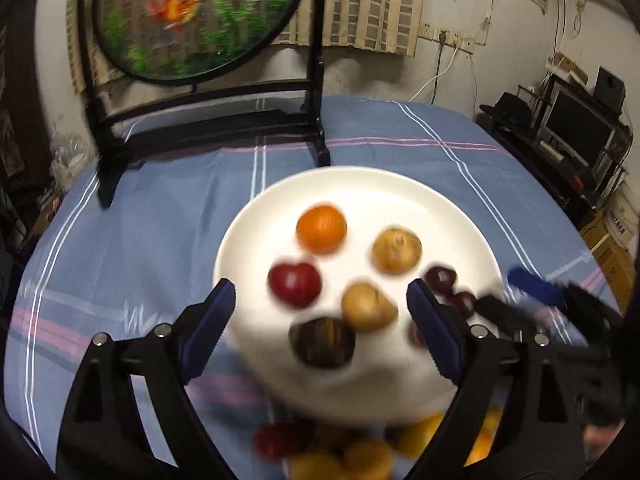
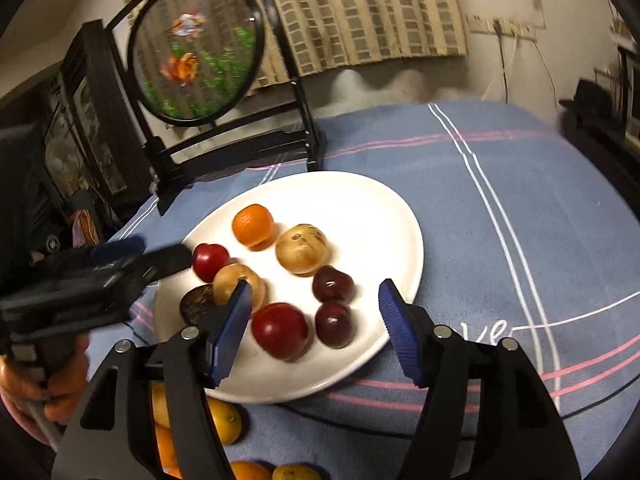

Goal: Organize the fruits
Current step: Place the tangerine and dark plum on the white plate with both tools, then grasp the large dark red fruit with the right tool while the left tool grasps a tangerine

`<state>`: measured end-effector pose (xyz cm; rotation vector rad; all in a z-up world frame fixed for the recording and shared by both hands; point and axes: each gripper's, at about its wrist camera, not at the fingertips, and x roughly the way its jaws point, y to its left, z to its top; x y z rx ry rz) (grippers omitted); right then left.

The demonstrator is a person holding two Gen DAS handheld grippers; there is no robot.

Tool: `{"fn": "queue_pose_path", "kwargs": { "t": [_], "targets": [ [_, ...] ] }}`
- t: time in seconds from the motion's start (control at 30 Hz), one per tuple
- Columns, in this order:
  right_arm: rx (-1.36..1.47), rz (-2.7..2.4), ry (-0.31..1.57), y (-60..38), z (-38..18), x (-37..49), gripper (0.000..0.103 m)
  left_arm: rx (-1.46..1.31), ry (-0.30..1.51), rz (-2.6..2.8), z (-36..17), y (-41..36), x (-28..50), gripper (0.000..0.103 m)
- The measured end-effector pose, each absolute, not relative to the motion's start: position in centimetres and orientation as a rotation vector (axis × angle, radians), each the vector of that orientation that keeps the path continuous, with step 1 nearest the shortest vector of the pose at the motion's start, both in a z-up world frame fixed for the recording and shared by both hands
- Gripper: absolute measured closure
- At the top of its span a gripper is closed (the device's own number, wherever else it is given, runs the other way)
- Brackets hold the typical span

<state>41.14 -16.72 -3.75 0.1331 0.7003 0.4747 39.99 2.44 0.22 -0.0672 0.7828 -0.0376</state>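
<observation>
Going left to right in the right wrist view: at the left edge a hand point(image 2: 44, 384) grips the left tool point(image 2: 132, 258), which pokes in over the plate's point(image 2: 380, 216) left rim. In its own view the left tool's pads stand wide apart with nothing between them, just hovering above the fruit. On the white plate, mid-frame, there's a red plum point(image 2: 210, 262), a dark flat-looking fruit point(image 2: 196, 302) I can't name, a tan round one point(image 2: 239, 285), an orange point(image 2: 253, 225), a bigger tan one point(image 2: 303, 249), a large red plum point(image 2: 281, 331) and two dark plums point(image 2: 333, 283). The right tool point(image 2: 316, 330), lower middle, is open too, pads straddling the large red plum and the lower dark plum without touching either. The blue striped cloth on the counter point(image 2: 520, 220) fills the right side. My guess is we're a good way in: eight pieces plated, but a loose pile point(image 2: 224, 420) of orange and yellow fruit sits off the plate at the bottom edge, so there's more to move. Everything looks whole, smooth and roll-prone.
</observation>
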Motion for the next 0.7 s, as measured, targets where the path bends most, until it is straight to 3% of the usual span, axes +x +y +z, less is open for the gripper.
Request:
{"fn": "queue_pose_path", "kwargs": {
  "t": [0.33, 0.7],
  "targets": [
    [0.014, 0.597, 0.68, -17.2, -2.6, 33.2, 0.037, -0.134, 0.696, -0.003, -2.4, 5.7, 26.9, 0.007],
    [-0.214, 0.704, 0.782, -15.1, -5.0, 27.1, 0.037, -0.003, 0.685, 0.025, -3.4, 4.3, 24.0, 0.007]
  ]
}}
